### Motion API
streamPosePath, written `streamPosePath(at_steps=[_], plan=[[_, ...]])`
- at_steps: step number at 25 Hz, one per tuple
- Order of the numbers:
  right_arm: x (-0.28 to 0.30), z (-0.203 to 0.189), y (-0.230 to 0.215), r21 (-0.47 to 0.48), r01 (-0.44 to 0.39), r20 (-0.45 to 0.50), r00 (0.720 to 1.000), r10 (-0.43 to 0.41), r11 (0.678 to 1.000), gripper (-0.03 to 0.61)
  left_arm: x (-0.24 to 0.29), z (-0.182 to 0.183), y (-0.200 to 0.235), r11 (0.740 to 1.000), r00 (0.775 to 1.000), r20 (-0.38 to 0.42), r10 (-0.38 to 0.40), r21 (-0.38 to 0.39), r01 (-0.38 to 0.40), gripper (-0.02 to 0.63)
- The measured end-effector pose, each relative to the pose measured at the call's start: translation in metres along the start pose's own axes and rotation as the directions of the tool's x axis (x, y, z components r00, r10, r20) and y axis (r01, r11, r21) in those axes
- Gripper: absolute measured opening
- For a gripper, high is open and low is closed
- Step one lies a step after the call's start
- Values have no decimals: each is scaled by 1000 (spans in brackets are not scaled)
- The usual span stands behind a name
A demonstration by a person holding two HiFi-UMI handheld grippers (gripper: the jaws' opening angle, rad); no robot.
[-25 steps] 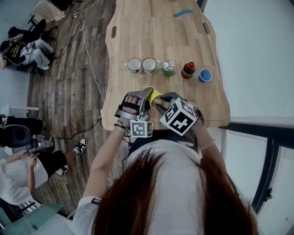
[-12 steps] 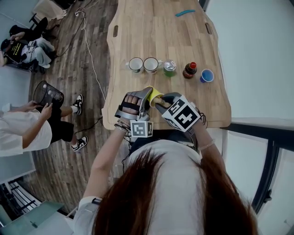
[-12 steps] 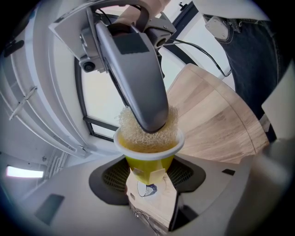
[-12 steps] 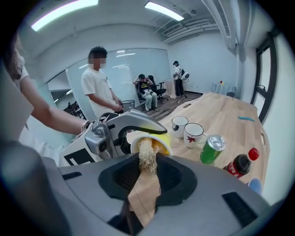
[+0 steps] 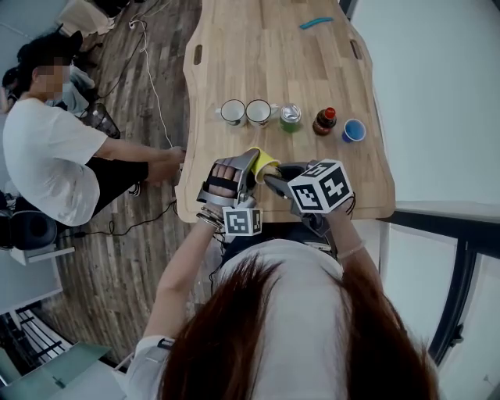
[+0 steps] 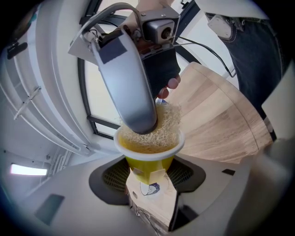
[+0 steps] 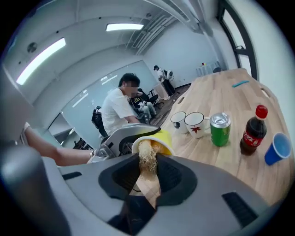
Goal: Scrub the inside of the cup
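Ok, status: left hand-held gripper is clamped on the yellow cup, one jaw on each side of the cup's lower body. The cup has a white rim and is held off the table, over the near edge, w/ its mouth tipped toward the right hand-held gripper.

Right hand-held gripper has its jaws pinched together on a straw-coloured fibrous scrubber. The free end of the scrubber is pushed into the cup's mouth. In the left gripper view the fibres fill most of the opening, touching the inside wall, and one grey jaw of the right hand-held gripper reaches down to the rim. Can't tell how deep the scrubber goes.

Rest of the table, in a row across the middle and well apart from the cup:
- 2 white mugs, side by side
- green can, just right of the mugs
- dark bottle w/ red cap
- blue cup, nearest the right edge

Small teal thing lies at the far end of the table; too small to ID.

Person in a white shirt is on the floor at the left, one hand at the table's left edge.
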State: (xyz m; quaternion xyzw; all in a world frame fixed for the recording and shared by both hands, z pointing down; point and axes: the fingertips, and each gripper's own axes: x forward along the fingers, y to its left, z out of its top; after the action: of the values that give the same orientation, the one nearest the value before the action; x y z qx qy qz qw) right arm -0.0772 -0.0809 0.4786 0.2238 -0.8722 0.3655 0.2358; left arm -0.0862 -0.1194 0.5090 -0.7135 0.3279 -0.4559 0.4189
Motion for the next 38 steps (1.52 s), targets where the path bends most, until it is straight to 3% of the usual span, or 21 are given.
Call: streamPosePath(at_steps=[4,12,27,38], plan=[[-2,2,-2,136,-50,51,998,44,989,109,0,-1,1,1000,1000,-6,13,-11,-14,249],[-6,6,-4,340,-157,148,983,113,927,109,1,1,7,999,999,3,35,-26,-35,249],[-12,15,-6,536,-330,303,934,188,777,109,1,4,15,996,997,16,72,-51,-71,249],[-11,11,-6,531,-294,272,947,169,794,109,2,-2,12,997,998,13,63,-45,-62,249]])
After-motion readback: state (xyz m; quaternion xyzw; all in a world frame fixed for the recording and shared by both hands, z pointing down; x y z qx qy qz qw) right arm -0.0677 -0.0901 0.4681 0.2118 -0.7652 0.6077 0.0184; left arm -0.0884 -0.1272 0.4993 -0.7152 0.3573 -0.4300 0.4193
